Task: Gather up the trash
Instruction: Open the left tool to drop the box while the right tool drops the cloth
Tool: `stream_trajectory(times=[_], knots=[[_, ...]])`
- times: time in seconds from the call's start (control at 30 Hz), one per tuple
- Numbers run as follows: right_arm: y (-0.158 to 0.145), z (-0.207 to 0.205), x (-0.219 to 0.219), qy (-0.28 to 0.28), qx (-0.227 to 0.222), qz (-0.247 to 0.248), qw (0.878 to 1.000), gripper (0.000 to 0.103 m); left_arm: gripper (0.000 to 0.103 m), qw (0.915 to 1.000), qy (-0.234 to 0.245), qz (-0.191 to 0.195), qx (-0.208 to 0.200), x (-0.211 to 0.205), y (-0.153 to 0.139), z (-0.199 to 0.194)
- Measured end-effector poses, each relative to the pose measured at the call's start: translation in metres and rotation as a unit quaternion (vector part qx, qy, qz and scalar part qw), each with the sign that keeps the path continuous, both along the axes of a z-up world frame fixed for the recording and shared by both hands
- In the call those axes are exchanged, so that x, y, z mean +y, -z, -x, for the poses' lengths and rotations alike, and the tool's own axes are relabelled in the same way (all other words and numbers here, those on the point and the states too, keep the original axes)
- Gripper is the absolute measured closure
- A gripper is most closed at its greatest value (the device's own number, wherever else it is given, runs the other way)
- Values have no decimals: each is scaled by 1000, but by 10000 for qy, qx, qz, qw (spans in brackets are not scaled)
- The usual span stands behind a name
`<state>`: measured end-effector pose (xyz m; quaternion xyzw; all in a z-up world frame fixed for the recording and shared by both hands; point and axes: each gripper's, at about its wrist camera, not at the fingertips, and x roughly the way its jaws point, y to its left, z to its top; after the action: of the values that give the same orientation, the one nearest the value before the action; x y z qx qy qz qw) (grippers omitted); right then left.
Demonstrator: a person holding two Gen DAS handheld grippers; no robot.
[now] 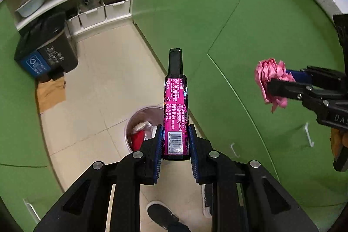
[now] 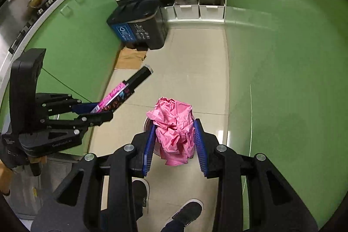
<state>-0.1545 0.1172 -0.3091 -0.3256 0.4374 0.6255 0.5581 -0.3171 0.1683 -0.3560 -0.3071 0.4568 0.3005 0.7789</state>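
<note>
We carry two pieces of trash above the pale tiled kitchen floor, between green cabinet fronts. Our left gripper (image 1: 175, 146) is clamped on the lower, barcoded end of a slim magenta-and-black printed tube with a black cap (image 1: 175, 101), the blue ribbed pads pressing its flat sides while most of its length sticks out forward, unsupported. It looks stiff and light, with a glossy wrapper that we judge slippery, so a hold this near the end lets it pivot; taking it nearer the middle would steady it, though for a short drop the present grip seems enough. Our right gripper (image 2: 175, 142) is closed on a crumpled wad of pink paper (image 2: 174, 129), pinched at its middle with loose folds spilling above and below the pads. The wad is soft, nearly weightless and springy, so it squashes rather than slips, and we expect it may cling to the ribbed pads when released. Below both, a round shiny metal bin (image 1: 139, 119) stands on the floor, already holding something red and white; the tube's lower half hangs over its rim in the left view, and the paper hides most of it in the right view.
</note>
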Motion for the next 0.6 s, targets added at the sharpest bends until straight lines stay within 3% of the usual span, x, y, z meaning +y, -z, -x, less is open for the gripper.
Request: stream_trajectory(times=[0.03,0.07,0.1,0.6], knots=[[4,0,1,-5,4,5,10000,69,65,10000,-34,-33,-1,0,2,-2],[7,-1,1,-10,5,7,10000,69,26,9999,-89,-62,-28,2,4,-1],[8,-2,1,-16,9,7,10000,69,6,9998,-126,-96,-71,2,4,-1],[18,10,9,-336,83,109,9993,69,6,9979,-590,-180,-192,10,-5,29]])
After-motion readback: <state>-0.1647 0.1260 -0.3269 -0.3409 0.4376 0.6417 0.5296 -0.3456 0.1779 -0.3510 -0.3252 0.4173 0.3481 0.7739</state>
